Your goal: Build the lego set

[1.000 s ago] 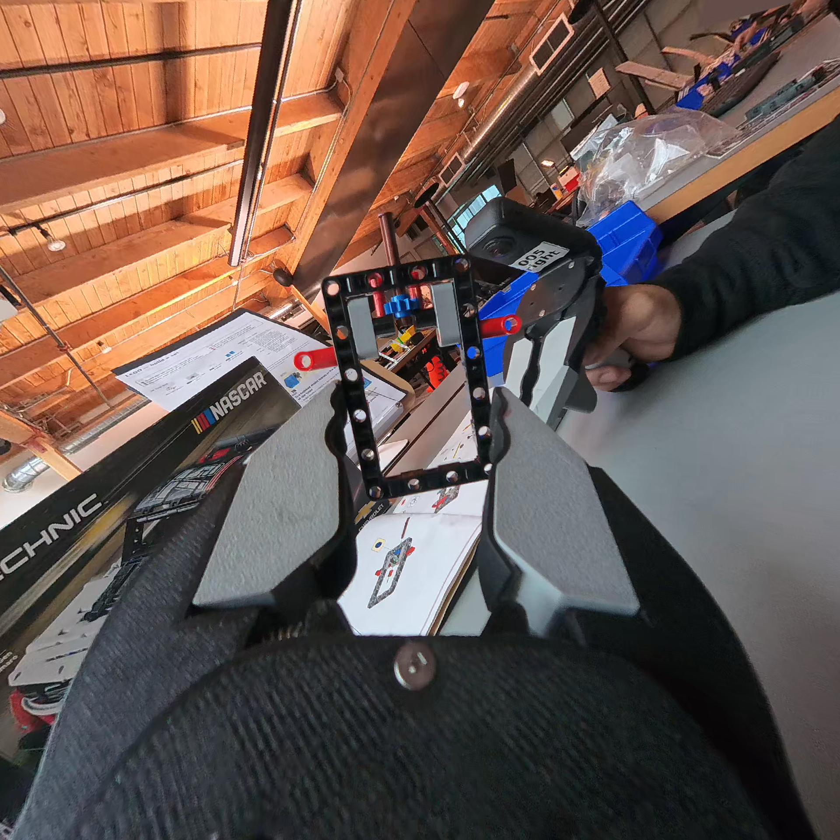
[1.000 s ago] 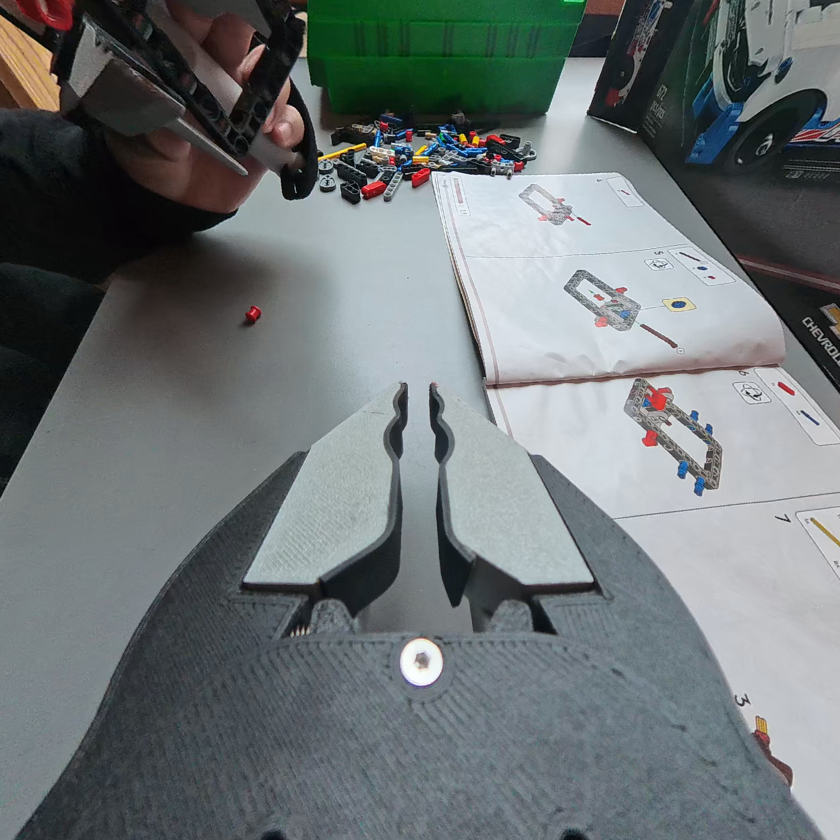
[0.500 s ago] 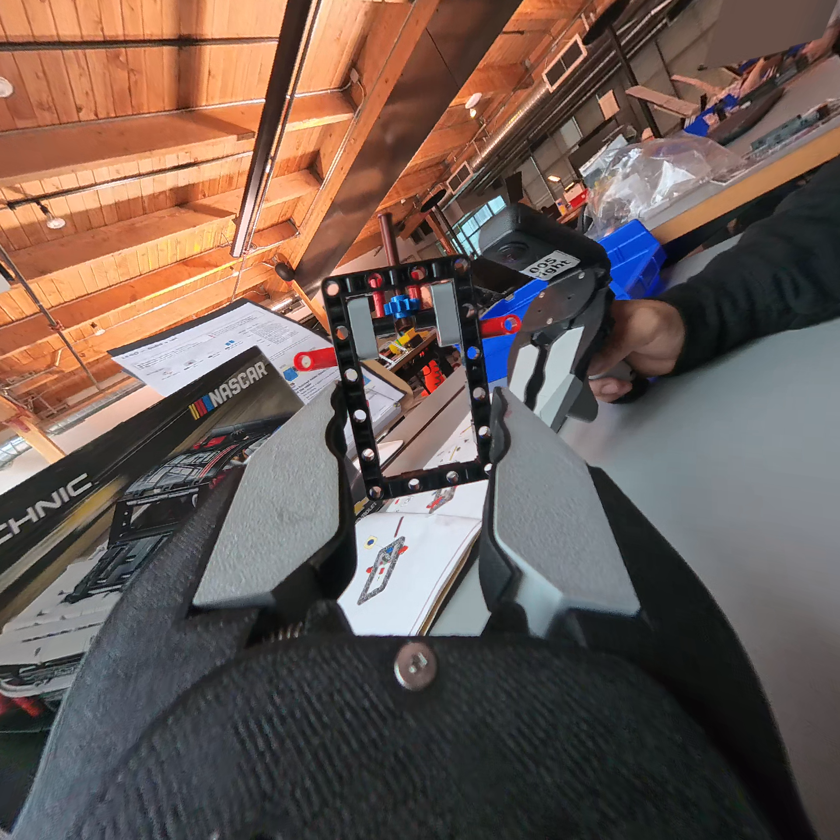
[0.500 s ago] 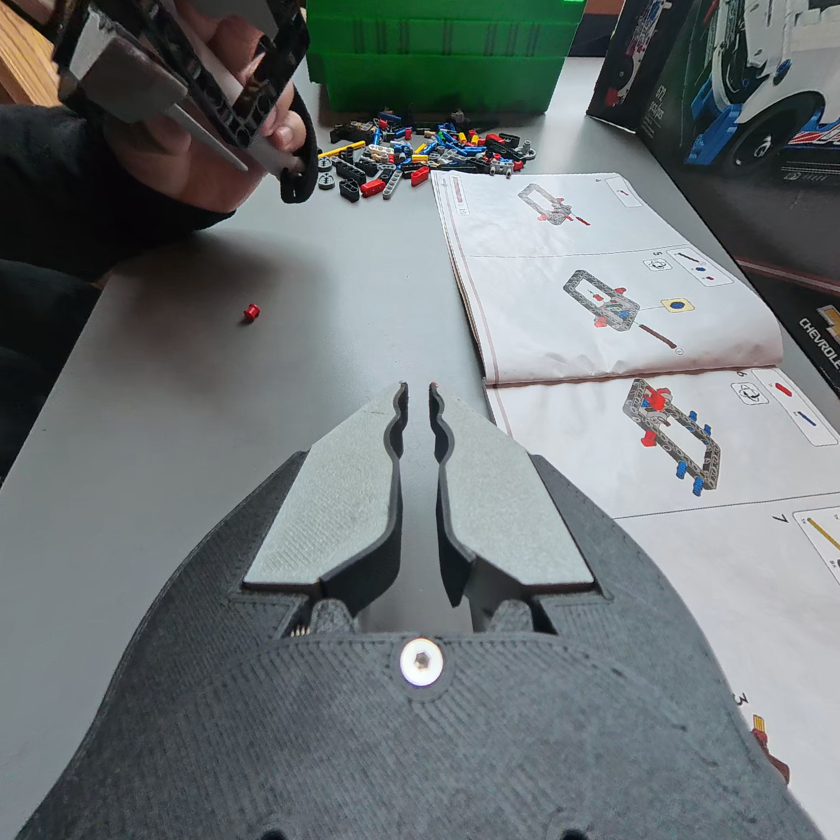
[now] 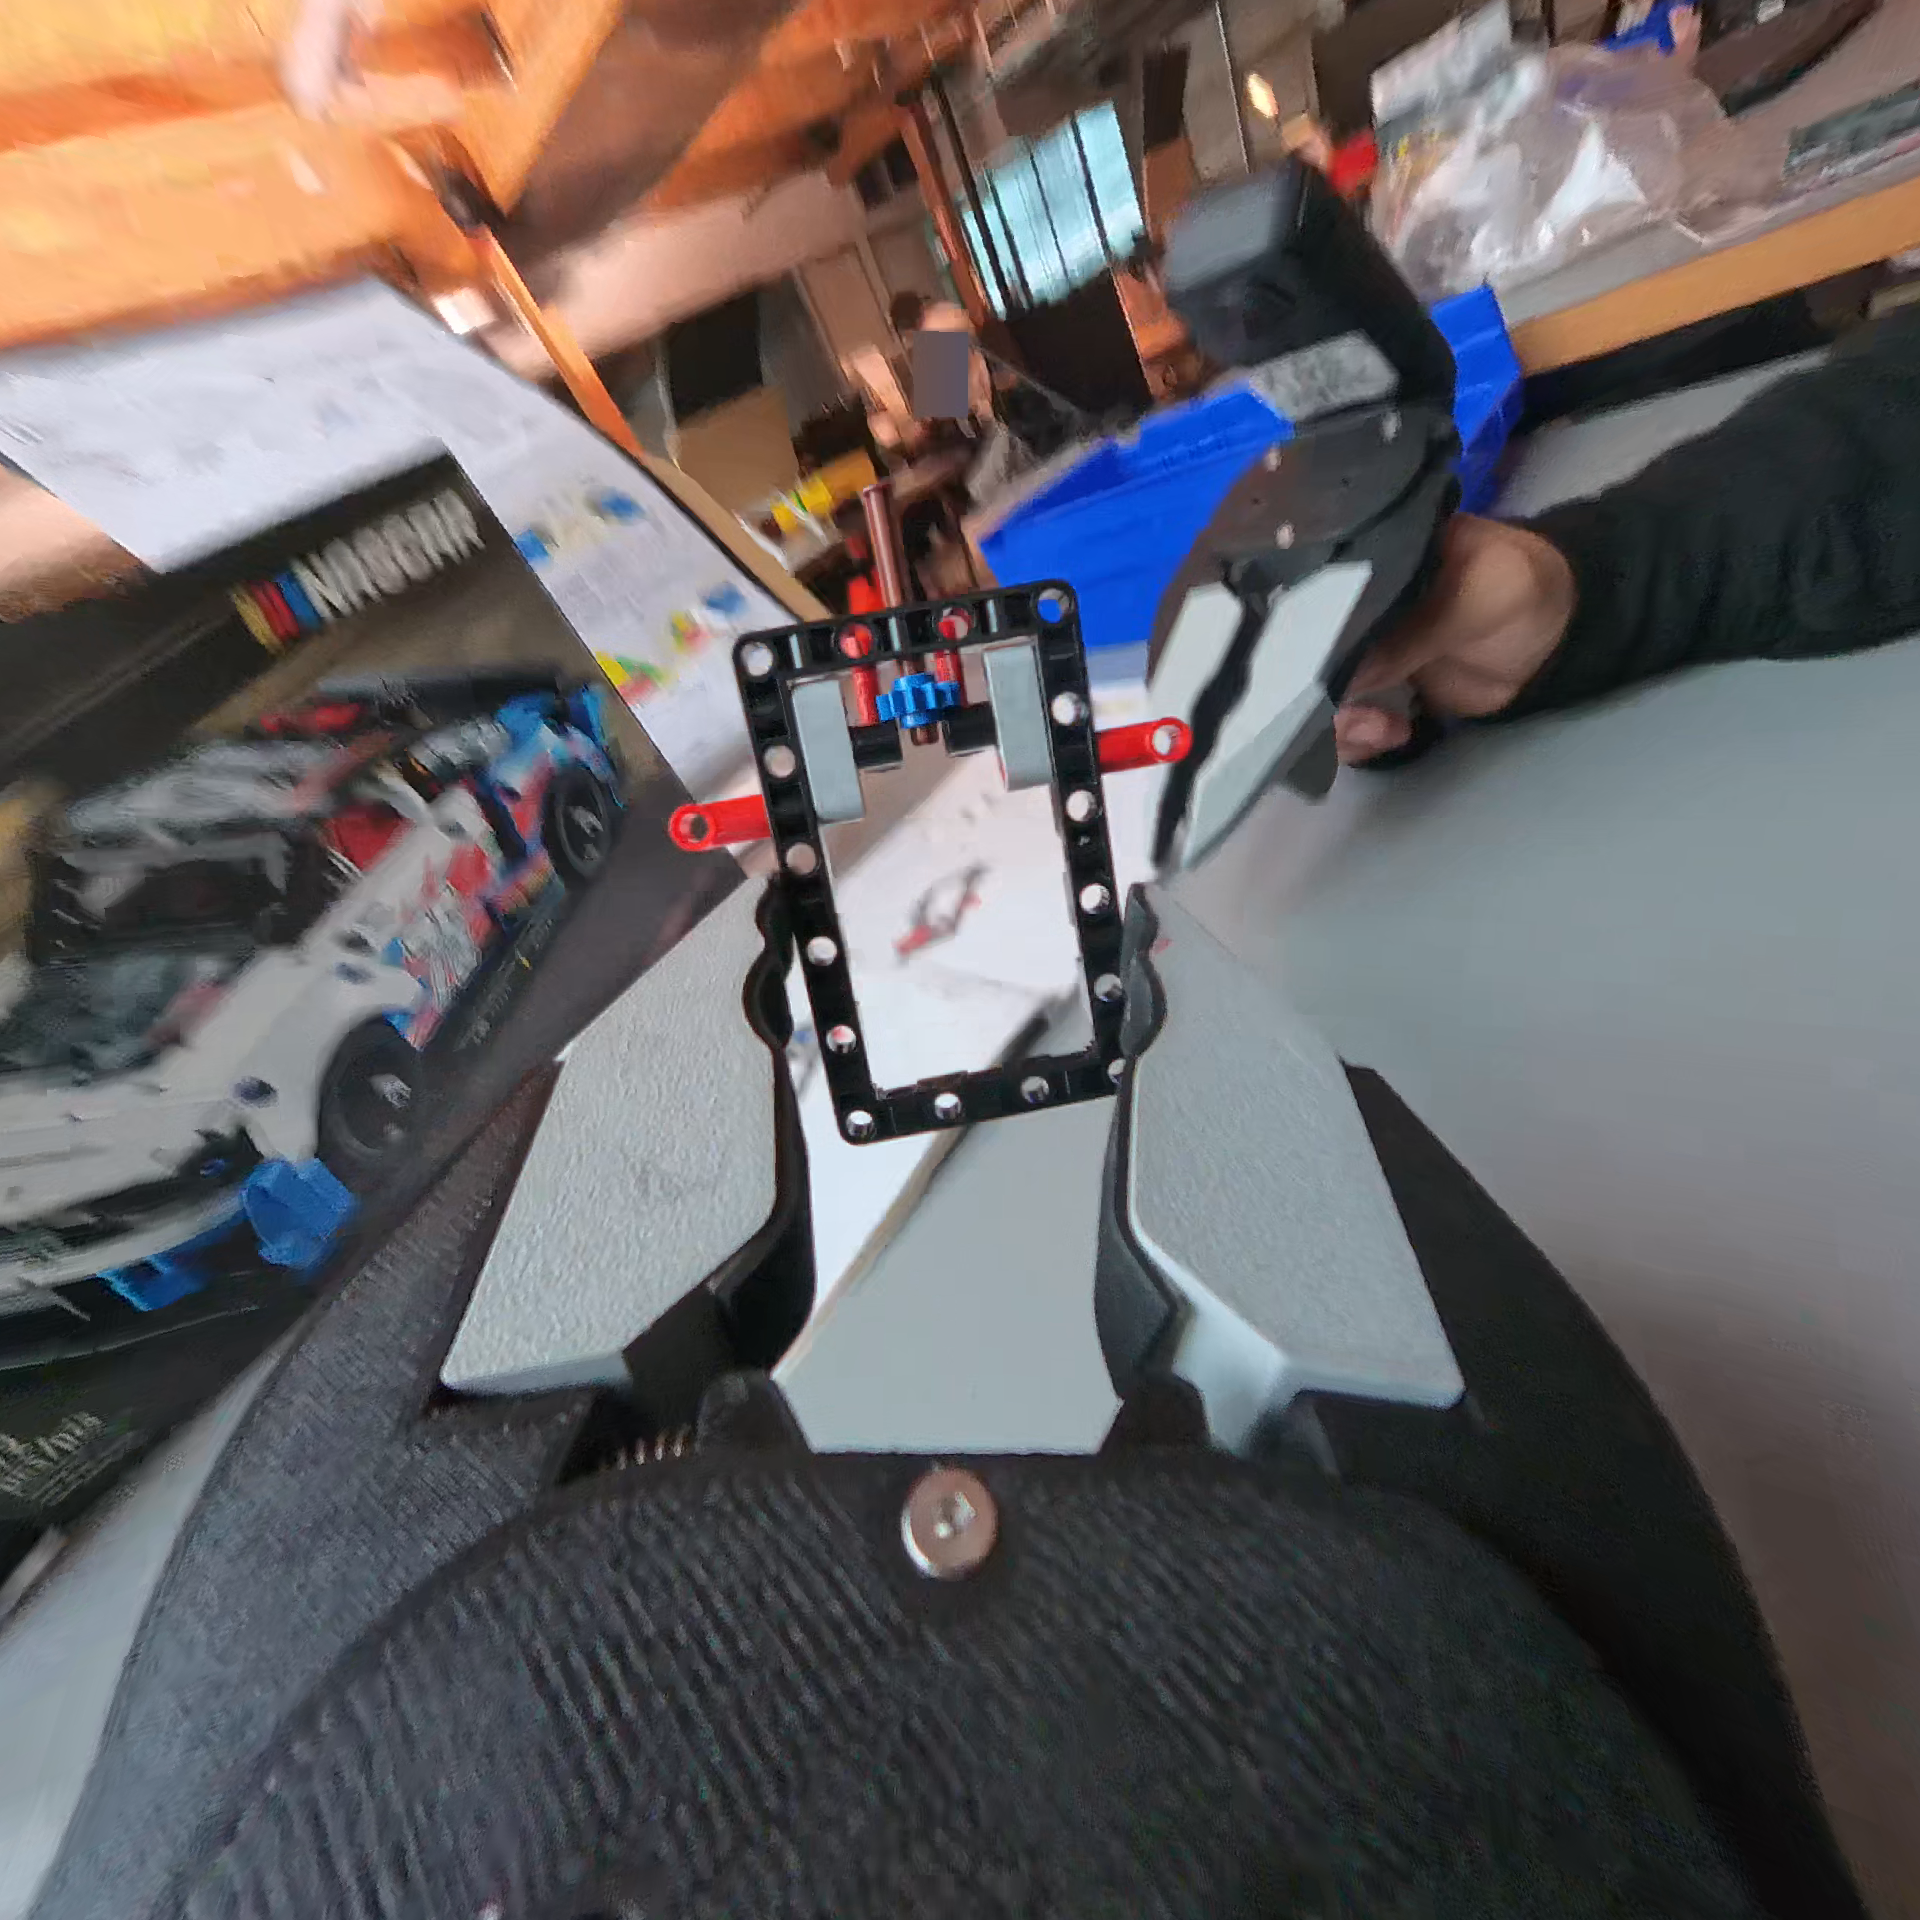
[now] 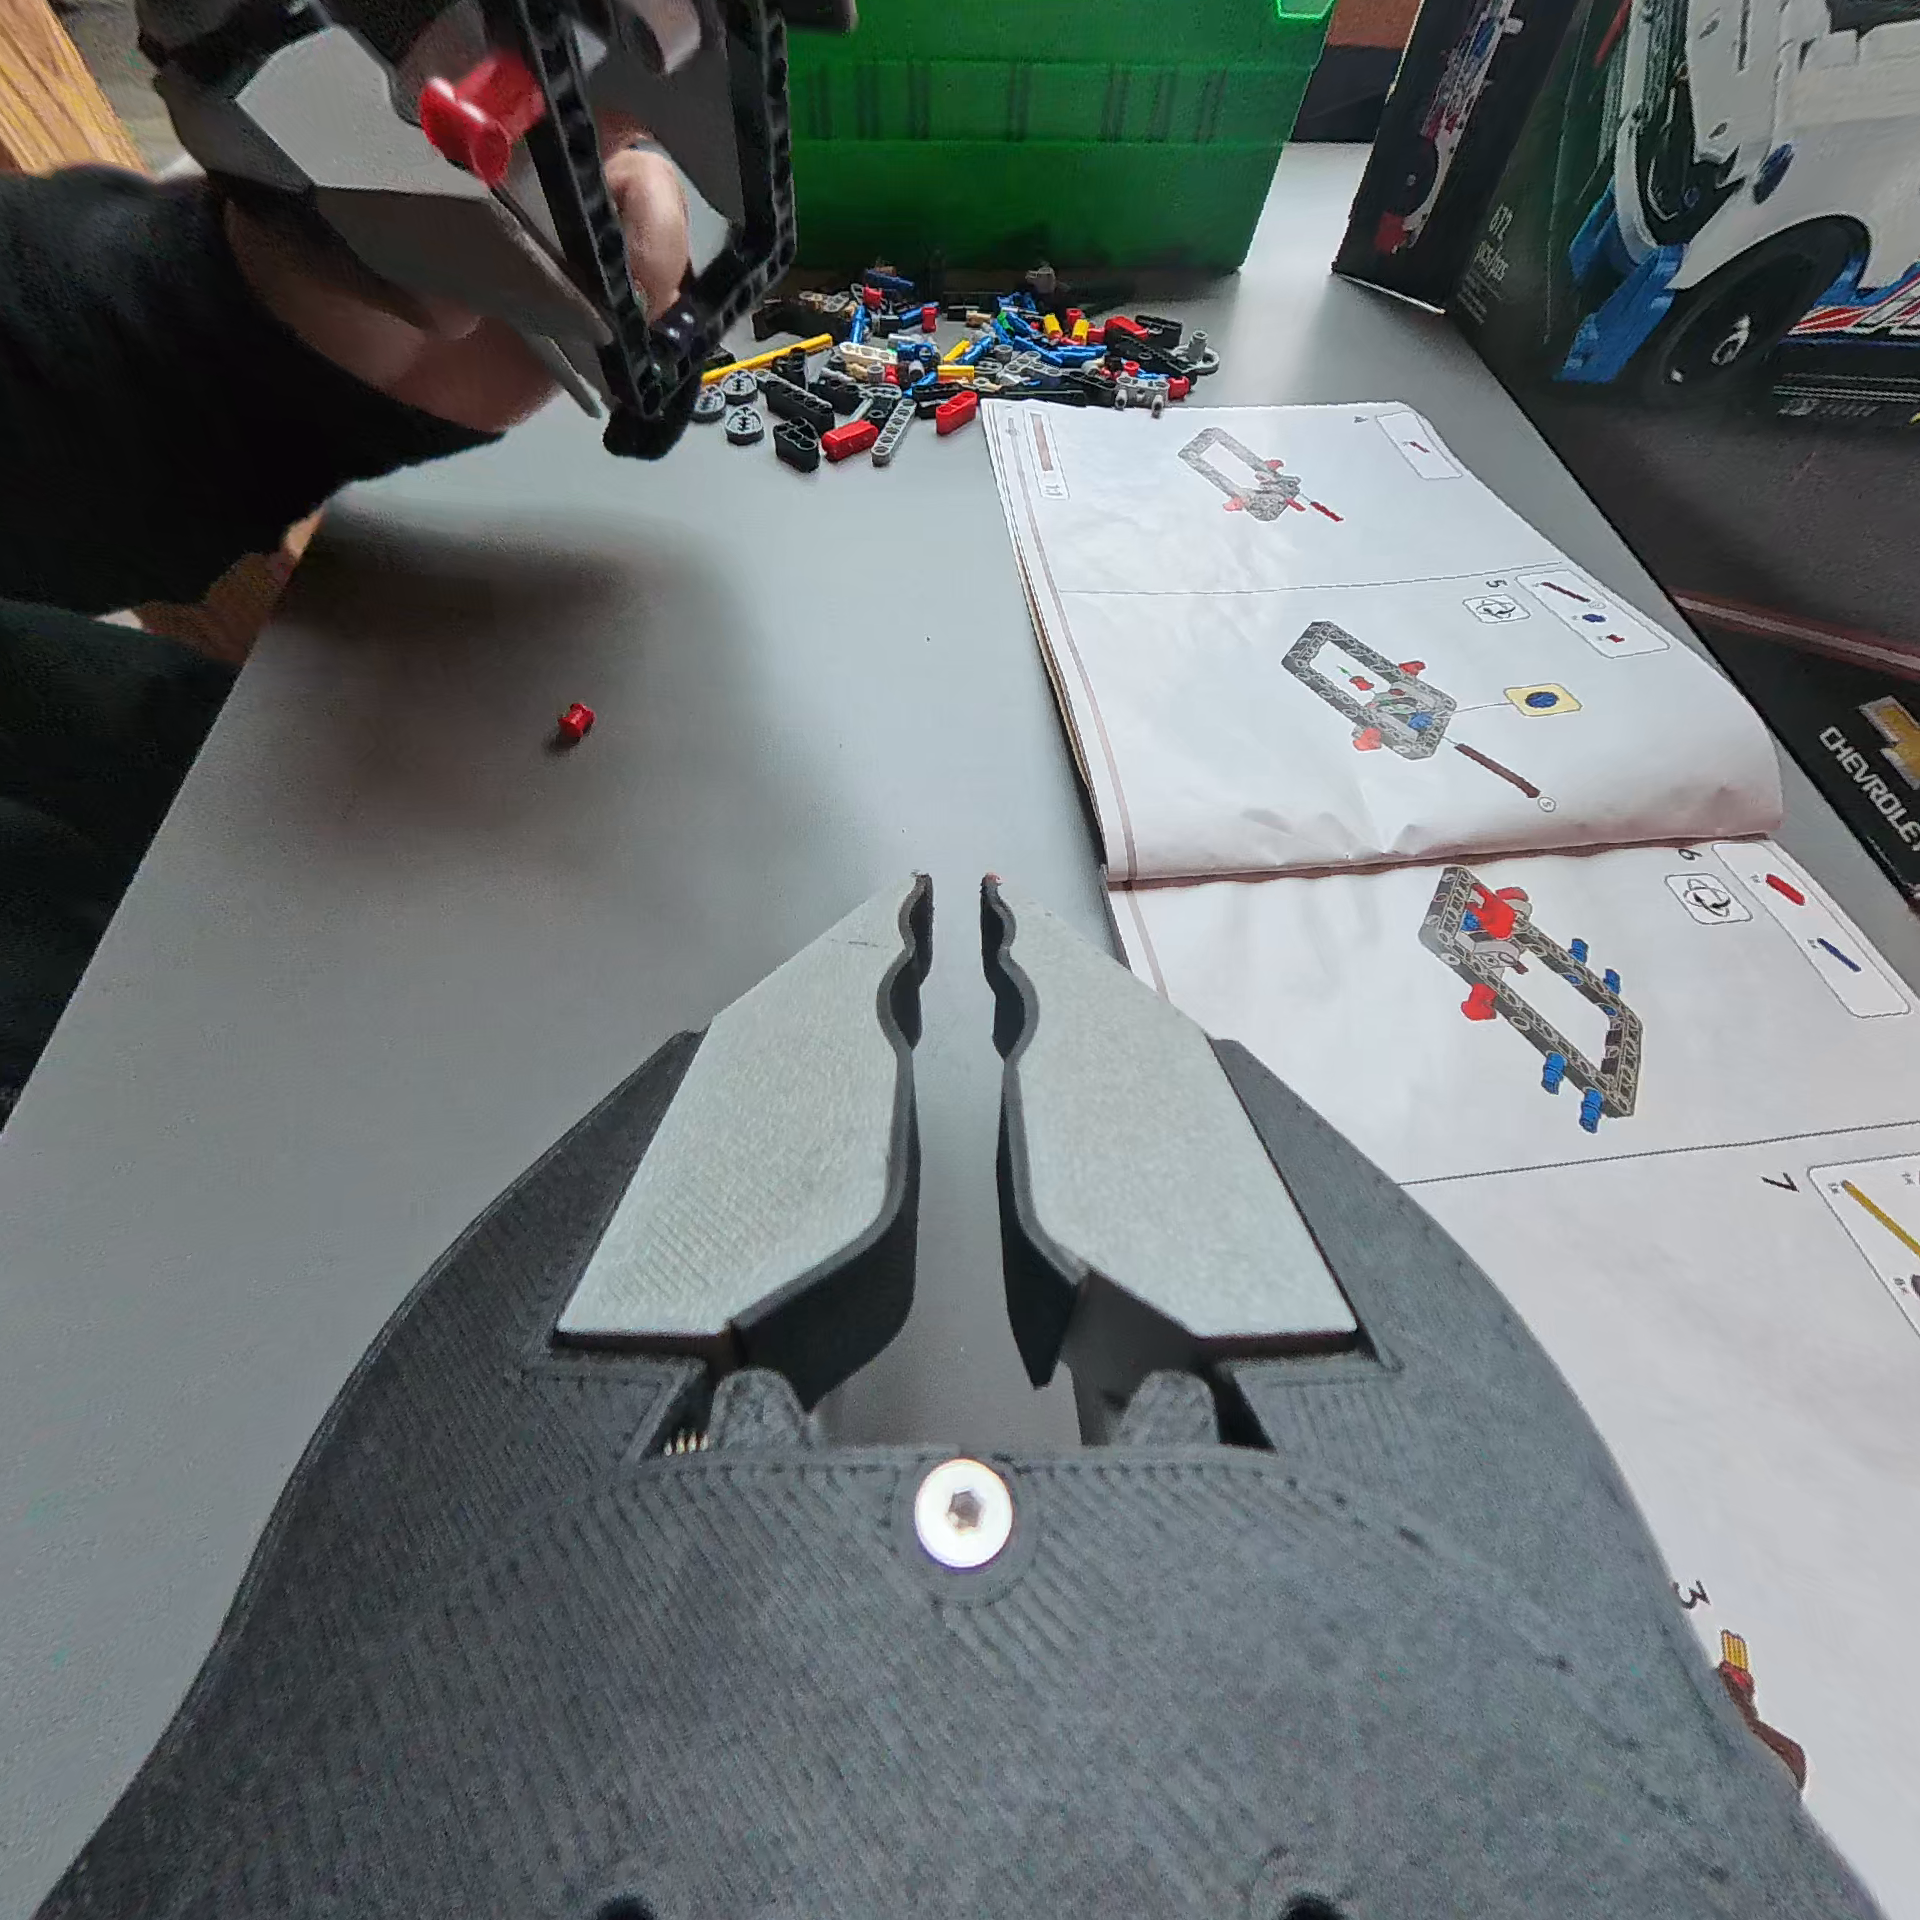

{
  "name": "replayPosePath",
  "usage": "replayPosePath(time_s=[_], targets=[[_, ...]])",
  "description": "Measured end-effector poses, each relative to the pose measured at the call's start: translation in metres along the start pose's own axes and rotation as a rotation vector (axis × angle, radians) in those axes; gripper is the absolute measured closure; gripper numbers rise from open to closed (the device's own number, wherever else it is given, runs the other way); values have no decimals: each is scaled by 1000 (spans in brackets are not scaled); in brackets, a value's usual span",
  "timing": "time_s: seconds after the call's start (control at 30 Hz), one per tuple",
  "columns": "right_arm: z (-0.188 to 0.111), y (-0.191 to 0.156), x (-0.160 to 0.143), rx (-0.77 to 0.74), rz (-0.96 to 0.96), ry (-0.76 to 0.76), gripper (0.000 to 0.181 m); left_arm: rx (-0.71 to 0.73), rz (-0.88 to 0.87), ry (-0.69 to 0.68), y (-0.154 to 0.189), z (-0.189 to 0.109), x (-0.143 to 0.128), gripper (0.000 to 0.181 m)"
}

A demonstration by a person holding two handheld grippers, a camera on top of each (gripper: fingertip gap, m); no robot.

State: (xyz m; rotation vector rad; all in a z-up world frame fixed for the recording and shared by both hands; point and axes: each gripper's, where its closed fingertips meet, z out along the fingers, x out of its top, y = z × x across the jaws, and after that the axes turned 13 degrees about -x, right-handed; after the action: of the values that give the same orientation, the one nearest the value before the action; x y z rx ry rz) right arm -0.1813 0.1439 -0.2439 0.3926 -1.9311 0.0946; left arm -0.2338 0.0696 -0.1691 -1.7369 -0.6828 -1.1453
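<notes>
Grey tabletop (image 6: 644,935) fills most of the right wrist view, with a busy workshop blurred in the upper part of the left wrist view. At that view's centre the left gripper (image 5: 940,935) is clamped on the lower half of the black frame (image 5: 925,862), its fingers pressing the frame's two long sides; the frame is held upright, clear of the table. The build looks early: the frame already carries two grey beams, a blue gear (image 5: 914,698) on a brown axle (image 5: 883,540) poking out of its top edge, and red pins (image 5: 1141,744) sticking out at either side, which roughly matches the steps drawn on the open instruction booklet (image 6: 1351,644) at centre right of the right wrist view. Blue pins pictured on the lower page are not visible on the frame, so that step, and nearly the whole car, seems left to do. The right gripper (image 6: 956,894), bottom centre of its own view, holds nothing, its fingers almost together with a narrow slit between them. A loose red piece (image 6: 574,721) lies alone at left of centre, the pile of parts (image 6: 956,358) sits near the top in front of a green bin (image 6: 1039,135), and the set's box (image 6: 1662,208) stands at upper right. Nothing blocks the way to the pile; the raised frame and left hand hang over its left end.
</notes>
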Motion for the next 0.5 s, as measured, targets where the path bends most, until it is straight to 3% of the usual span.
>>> replayPosePath(time_s=[0.03, 0.23, 0.5], targets=[[0, 0, 0, 0, -2, -2, 176, -31, -61, -75, 1, 2, -12, 119], [0, -1, -1, -1, -4, -6, 175, -246, -342, -414, 25, 2, -63, 119], [0, -1, -2, 10, 4, -12, 174, -452, -473, -719, 55, 1, -104, 119]])
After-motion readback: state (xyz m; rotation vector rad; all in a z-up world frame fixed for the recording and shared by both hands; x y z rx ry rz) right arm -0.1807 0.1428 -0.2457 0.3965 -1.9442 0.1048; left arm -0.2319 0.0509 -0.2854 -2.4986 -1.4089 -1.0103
